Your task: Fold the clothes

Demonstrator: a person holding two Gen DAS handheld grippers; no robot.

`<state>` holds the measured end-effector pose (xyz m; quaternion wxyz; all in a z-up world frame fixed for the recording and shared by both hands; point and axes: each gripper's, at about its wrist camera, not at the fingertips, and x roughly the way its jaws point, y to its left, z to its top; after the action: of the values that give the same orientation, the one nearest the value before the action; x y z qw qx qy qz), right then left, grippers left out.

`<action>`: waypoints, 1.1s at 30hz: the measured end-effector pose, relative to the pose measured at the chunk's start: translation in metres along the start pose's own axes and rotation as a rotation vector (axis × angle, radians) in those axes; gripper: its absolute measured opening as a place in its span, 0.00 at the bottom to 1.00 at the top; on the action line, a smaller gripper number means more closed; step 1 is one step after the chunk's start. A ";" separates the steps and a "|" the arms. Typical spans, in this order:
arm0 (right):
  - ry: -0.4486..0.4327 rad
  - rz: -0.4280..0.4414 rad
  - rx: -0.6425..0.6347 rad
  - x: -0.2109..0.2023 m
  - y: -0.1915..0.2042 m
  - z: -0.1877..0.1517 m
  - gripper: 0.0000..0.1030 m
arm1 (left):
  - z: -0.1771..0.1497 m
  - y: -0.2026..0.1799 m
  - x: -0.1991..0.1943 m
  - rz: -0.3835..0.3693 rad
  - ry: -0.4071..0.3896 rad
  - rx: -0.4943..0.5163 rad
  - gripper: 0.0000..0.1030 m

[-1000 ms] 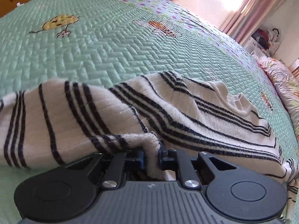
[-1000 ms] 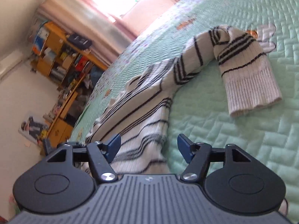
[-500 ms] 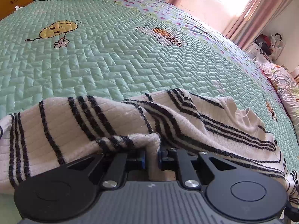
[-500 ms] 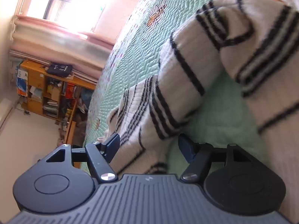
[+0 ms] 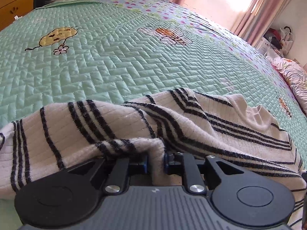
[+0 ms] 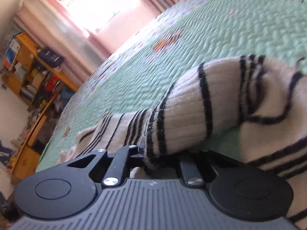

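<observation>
- Since the earlier frames the right gripper [image 6: 161,159] has travelled in along the striped sweater [image 5: 172,126] to its sleeve [image 6: 191,105], and its jaws have just been closing, with knit now bunched between them; the left gripper [image 5: 155,163] has hardly shifted and its jaws have eased apart a touch, a fold of the sweater's edge still pinched between them
- The sweater lies across the near part of the green quilt [image 5: 115,61], body to the left, sleeve trailing right
- With both grips set, I judge the sleeve fold goes best if the right hand lifts only enough to clear the quilt and carries the sleeve across the body while the left holds its edge steady as an anchor; a thick bunch in narrow jaws may slip, so move slowly
- The left wrist view shows the collar [image 5: 255,115] at far right and the body's rumples; the right wrist view alone shows the sleeve doubled back on itself, and a shelf unit [image 6: 30,72] by the curtained window [image 6: 92,5]
</observation>
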<state>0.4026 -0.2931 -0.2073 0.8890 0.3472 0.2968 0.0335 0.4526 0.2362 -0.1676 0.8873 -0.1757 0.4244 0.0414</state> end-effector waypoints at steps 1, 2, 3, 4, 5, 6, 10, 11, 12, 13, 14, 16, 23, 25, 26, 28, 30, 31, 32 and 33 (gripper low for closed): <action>0.011 0.003 0.005 0.003 -0.005 0.001 0.12 | 0.000 0.000 0.000 0.002 -0.002 0.004 0.20; 0.025 0.001 -0.003 0.006 -0.007 0.000 0.11 | -0.001 0.000 0.000 0.001 -0.003 0.009 0.20; 0.021 -0.007 -0.027 0.006 -0.004 -0.001 0.11 | -0.002 0.000 0.000 -0.003 -0.005 0.014 0.20; 0.016 -0.016 -0.051 0.007 -0.001 -0.001 0.11 | -0.003 0.002 -0.001 -0.011 -0.007 0.014 0.21; 0.013 -0.025 -0.057 0.007 0.000 -0.001 0.11 | -0.004 0.004 -0.002 -0.018 -0.008 0.010 0.21; 0.011 -0.034 -0.063 0.008 0.001 -0.001 0.11 | -0.005 0.006 -0.003 -0.029 -0.007 0.002 0.21; 0.023 0.005 0.011 0.006 -0.008 0.000 0.17 | -0.008 0.013 -0.007 -0.061 0.005 -0.011 0.23; 0.035 0.026 0.043 0.001 -0.014 0.000 0.20 | -0.010 0.013 -0.009 -0.067 0.008 -0.005 0.26; 0.049 0.050 0.073 -0.002 -0.018 0.000 0.23 | -0.011 0.014 -0.012 -0.072 0.012 0.002 0.27; 0.065 0.077 0.099 -0.006 -0.022 0.000 0.26 | -0.014 0.015 -0.014 -0.079 0.015 0.008 0.29; 0.076 0.091 0.112 -0.013 -0.025 -0.002 0.27 | -0.017 0.015 -0.018 -0.083 0.016 0.012 0.32; 0.092 0.097 0.107 -0.028 -0.028 -0.009 0.28 | -0.024 0.017 -0.026 -0.088 0.016 0.021 0.37; 0.101 0.068 -0.111 -0.089 -0.007 -0.048 0.51 | -0.063 0.002 -0.066 -0.025 -0.018 0.167 0.51; 0.090 0.119 -0.101 -0.100 0.005 -0.057 0.60 | -0.067 -0.003 -0.082 -0.070 -0.034 0.190 0.35; 0.090 0.155 -0.090 -0.103 0.011 -0.060 0.60 | -0.064 -0.005 -0.089 -0.106 -0.040 0.186 0.29; 0.114 0.257 -0.072 -0.098 0.027 -0.065 0.61 | -0.052 -0.015 -0.100 -0.129 -0.081 0.196 0.29; 0.179 0.368 -0.076 -0.083 0.051 -0.067 0.63 | -0.036 -0.031 -0.103 -0.111 -0.130 0.235 0.31; 0.216 0.422 -0.088 -0.075 0.064 -0.069 0.64 | -0.026 -0.041 -0.101 -0.087 -0.156 0.257 0.38; 0.246 0.464 -0.110 -0.067 0.075 -0.072 0.67 | -0.019 -0.049 -0.097 -0.064 -0.173 0.280 0.50; 0.270 0.507 -0.149 -0.060 0.089 -0.075 0.68 | -0.011 -0.058 -0.090 -0.021 -0.176 0.301 0.61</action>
<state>0.3250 -0.1970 -0.1633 0.8279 0.3363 0.3128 0.3220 0.4002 0.1846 -0.0884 0.9376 -0.0410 0.3448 -0.0168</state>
